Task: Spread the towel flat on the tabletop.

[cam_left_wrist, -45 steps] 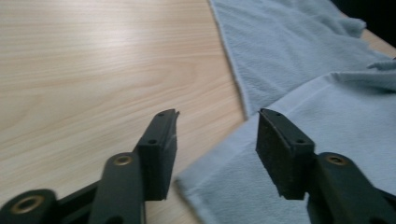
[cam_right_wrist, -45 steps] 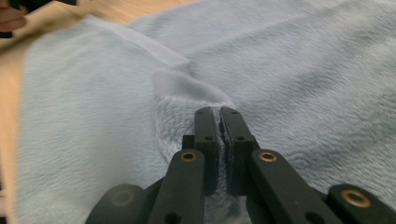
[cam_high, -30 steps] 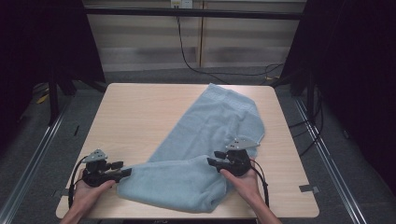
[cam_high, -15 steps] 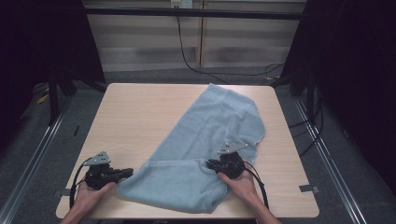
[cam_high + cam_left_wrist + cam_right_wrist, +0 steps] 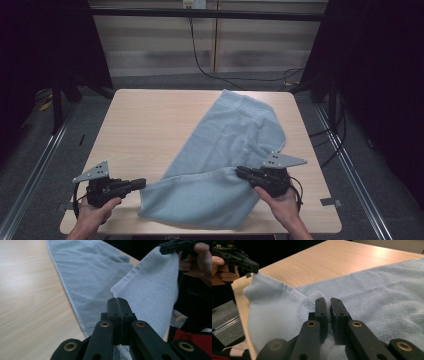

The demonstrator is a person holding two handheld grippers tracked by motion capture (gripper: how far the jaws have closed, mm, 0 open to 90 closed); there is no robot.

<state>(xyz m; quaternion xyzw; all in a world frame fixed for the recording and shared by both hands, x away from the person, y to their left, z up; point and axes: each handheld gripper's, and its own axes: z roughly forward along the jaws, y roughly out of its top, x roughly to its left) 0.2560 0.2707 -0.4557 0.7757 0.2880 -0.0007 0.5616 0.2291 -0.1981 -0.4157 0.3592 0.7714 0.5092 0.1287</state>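
Across the near half of the wooden table (image 5: 150, 130) a pale blue towel (image 5: 235, 140) lies on a slant, its far end flat near the table's back right corner and its near end raised between the two tools. At the near left edge the left gripper (image 5: 141, 183) points right from the person's left hand (image 5: 95, 210); its jaws are pressed together on the towel's near left corner. In the left gripper view the two black jaws meet with no gap and the hemmed corner of the cloth (image 5: 147, 287) comes out just past their tips, stretching up and away to the other tool (image 5: 175, 246) at the top right.

Near the front right of the table the right gripper (image 5: 241, 173) points left from the right hand (image 5: 282, 202) — it pinches the towel's other near corner. In the right gripper view its jaws stand nearly closed with a fold of towel (image 5: 372, 295) bunched between them, and a slim gap remains. From there the hem runs up to the left gripper (image 5: 252, 267), so the near edge hangs taut between the tools, off the tabletop, while the rest rests flat behind.
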